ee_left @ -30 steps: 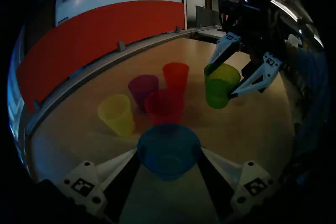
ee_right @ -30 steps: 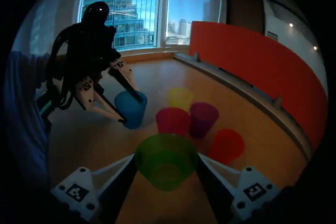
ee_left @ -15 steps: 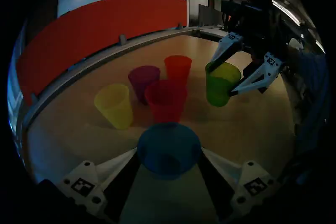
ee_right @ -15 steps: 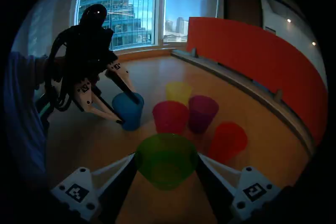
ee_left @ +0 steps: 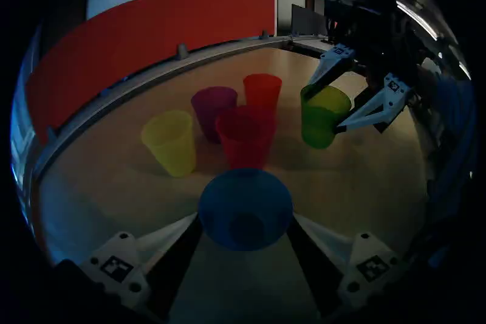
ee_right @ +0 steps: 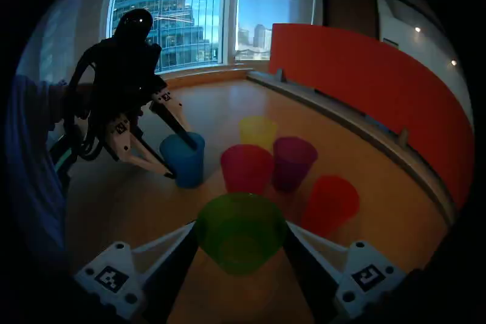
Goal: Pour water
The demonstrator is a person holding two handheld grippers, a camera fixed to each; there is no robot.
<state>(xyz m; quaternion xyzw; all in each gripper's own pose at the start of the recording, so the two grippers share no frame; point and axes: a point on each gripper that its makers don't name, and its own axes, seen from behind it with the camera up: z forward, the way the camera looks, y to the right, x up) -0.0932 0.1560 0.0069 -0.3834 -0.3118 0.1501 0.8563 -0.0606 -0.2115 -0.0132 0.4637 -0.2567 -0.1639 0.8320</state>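
- The left tongs (ee_left: 245, 219) are closed on the blue cup (ee_left: 245, 205), with one finger pressing each side of its wall. The wall is smooth and tapered, so the cup could slide out of the pinch if the squeeze eases as it tips.
- The right tongs (ee_right: 241, 234) grip the green cup (ee_right: 241, 227) the same way. Thin plastic may buckle under a harder squeeze, and a deformed mouth would throw the stream off to one side.
- I cannot tell whether either held cup has water in it, because both interiors are dim and translucent. Misjudging the level, or tipping too fast, looks like the likeliest slip.
- The two held cups are well apart, on opposite sides of the cluster. Bringing one mouth over the other means passing near the standing cups, where a finger or a cup base could clip one.
- The red cup (ee_left: 246, 135) stands nearest in front of the blue one. The purple cup (ee_left: 212, 108) and orange cup (ee_left: 262, 90) are close behind it, and the yellow cup (ee_left: 170, 141) is off to the side. They look light and empty, so one nudge could topple several.
- Any spill would land on the smooth wooden bench (ee_left: 364, 184). There it would spread under the cups and make their bases slip.
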